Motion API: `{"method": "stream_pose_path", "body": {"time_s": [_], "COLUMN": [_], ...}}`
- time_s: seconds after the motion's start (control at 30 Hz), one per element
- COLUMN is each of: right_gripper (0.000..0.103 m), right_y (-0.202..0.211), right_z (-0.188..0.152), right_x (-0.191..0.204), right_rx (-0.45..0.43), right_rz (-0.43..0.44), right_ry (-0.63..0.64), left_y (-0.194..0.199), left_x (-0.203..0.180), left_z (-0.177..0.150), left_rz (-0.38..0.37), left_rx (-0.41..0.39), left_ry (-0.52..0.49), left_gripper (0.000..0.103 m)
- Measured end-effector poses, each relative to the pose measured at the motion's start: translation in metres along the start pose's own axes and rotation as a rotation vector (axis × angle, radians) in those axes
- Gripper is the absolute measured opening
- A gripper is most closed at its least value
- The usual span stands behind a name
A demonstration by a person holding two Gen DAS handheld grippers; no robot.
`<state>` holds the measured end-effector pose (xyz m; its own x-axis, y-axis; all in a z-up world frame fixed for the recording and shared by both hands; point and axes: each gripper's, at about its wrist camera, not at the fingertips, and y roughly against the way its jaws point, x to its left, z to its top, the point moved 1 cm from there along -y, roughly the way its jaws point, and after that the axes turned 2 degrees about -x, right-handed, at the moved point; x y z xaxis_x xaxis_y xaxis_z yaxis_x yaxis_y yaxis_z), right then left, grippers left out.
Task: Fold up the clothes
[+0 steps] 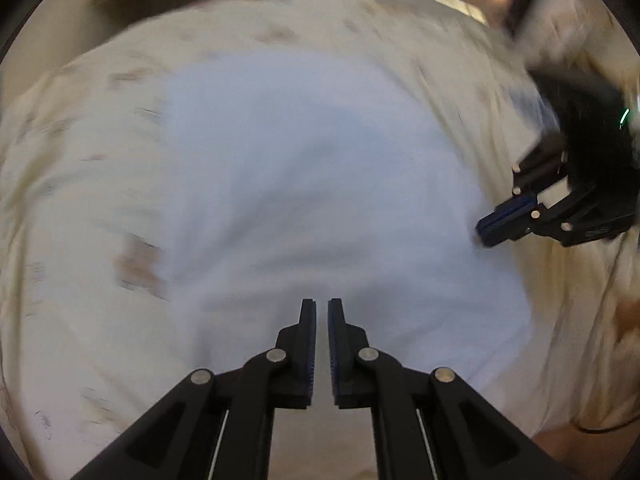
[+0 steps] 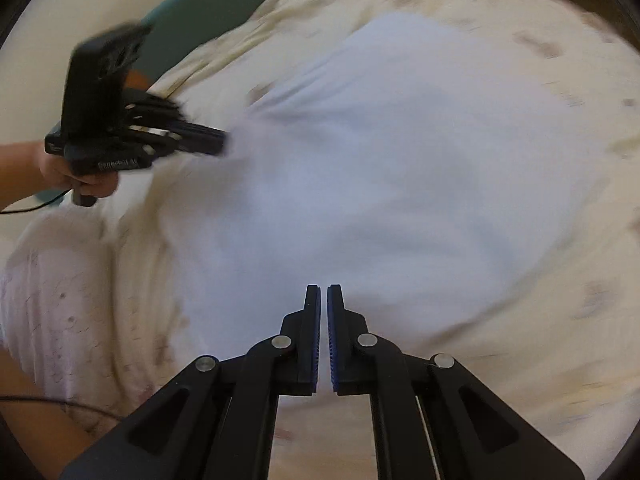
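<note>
The right hand-held gripper hangs over a blurred white garment on a cream patterned bedsheet, its jaws nearly together with nothing between them. At left, a hand holds the left hand-held gripper, its tips at the garment's edge.

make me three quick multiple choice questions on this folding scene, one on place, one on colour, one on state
1. Where does the white garment lie?
A. on a cream patterned sheet
B. in a basket
C. on a hanger

2. What colour are the gripper pads?
A. red
B. blue
C. yellow

3. How do the right gripper jaws stand?
A. wide open
B. nearly shut with nothing between them
C. clamped on a sock

Answers: 1 A, sheet surrounds the garment; 2 B, blue ribbed faces show; 3 B, only a narrow empty gap.
</note>
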<state>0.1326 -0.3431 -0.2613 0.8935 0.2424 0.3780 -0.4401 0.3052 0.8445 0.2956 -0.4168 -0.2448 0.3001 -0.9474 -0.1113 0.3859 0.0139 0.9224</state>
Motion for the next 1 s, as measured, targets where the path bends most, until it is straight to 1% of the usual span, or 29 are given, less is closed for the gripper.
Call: {"method": "stream_pose_path", "body": {"time_s": [0.07,0.1,0.13,0.17,0.2,0.23,0.27,0.3,0.37,0.4,0.47,0.53,0.57,0.63,0.7,0.73,0.77,0.8,0.87,0.93,1.0], "right_gripper": [0.006,0.006,0.003,0.003,0.003,0.002,0.002,0.004,0.006,0.006,0.006,0.006,0.006,0.006,0.006,0.007,0.005,0.005,0.004,0.004,0.004], "right_y": [-0.021,-0.023,-0.023,-0.023,-0.017,-0.01,-0.004,0.001,0.011,0.016,0.018,0.012,0.002,-0.017,-0.03,-0.036,-0.034,-0.03,-0.023,-0.017,-0.011], "right_z": [-0.021,-0.032,-0.043,-0.054,-0.065,-0.076,-0.084,-0.089,-0.088,-0.081,-0.069,-0.056,-0.053,-0.049,-0.064,-0.075,-0.083,-0.09,-0.106,-0.123,-0.132], "right_x": [0.02,0.021,0.021,0.02,0.018,0.015,0.015,0.019,0.032,0.043,0.054,0.063,0.066,0.07,0.068,0.067,0.066,0.064,0.06,0.06,0.064], "right_rx": [0.072,0.092,0.109,0.125,0.141,0.156,0.194,0.212,0.175,0.135,0.08,0.033,0.042,0.076,0.129,0.159,0.154,0.142,0.152,0.171,0.183], "right_rz": [-0.052,-0.064,-0.074,-0.084,-0.089,-0.092,-0.113,-0.129,-0.121,-0.122,-0.126,-0.092,-0.086,-0.085,-0.082,-0.076,-0.069,-0.062,-0.052,-0.061,-0.075], "right_ry": [0.042,0.045,0.046,0.046,0.026,0.002,-0.007,0.0,0.026,0.046,0.054,0.029,0.018,0.008,0.003,-0.004,-0.014,-0.025,-0.064,-0.07,-0.073], "left_y": [-0.02,-0.021,-0.016,-0.011,-0.005,0.003,0.011,0.019,0.036,0.042,0.044,0.032,0.025,0.005,-0.01,-0.01,-0.006,-0.003,0.003,0.008,0.014], "left_x": [-0.009,-0.008,-0.005,0.0,0.005,0.007,0.009,0.011,0.016,0.017,0.015,0.011,0.01,0.012,0.015,0.017,0.018,0.02,0.024,0.03,0.035], "left_z": [-0.021,-0.03,-0.041,-0.049,-0.057,-0.058,-0.06,-0.061,-0.064,-0.064,-0.05,-0.04,-0.036,-0.034,-0.048,-0.055,-0.061,-0.066,-0.076,-0.084,-0.088], "left_rz": [0.012,0.019,0.012,0.011,0.025,0.028,0.032,0.035,0.042,0.043,0.032,0.056,0.067,0.089,0.113,0.108,0.111,0.119,0.141,0.162,0.187], "left_rx": [0.101,0.118,0.115,0.124,0.135,0.111,0.086,0.062,0.013,-0.015,-0.087,-0.098,-0.096,-0.03,0.039,0.039,0.032,0.043,0.064,0.079,0.088], "left_ry": [-0.046,-0.055,-0.049,-0.034,-0.02,-0.007,0.006,0.02,0.047,0.061,0.097,0.116,0.124,0.131,0.134,0.133,0.131,0.134,0.137,0.146,0.163], "left_gripper": [0.006,0.006,0.006,0.006,0.006,0.006,0.006,0.006,0.006,0.006,0.006,0.006,0.006,0.006,0.006,0.006,0.006,0.006,0.006,0.006,0.006]}}
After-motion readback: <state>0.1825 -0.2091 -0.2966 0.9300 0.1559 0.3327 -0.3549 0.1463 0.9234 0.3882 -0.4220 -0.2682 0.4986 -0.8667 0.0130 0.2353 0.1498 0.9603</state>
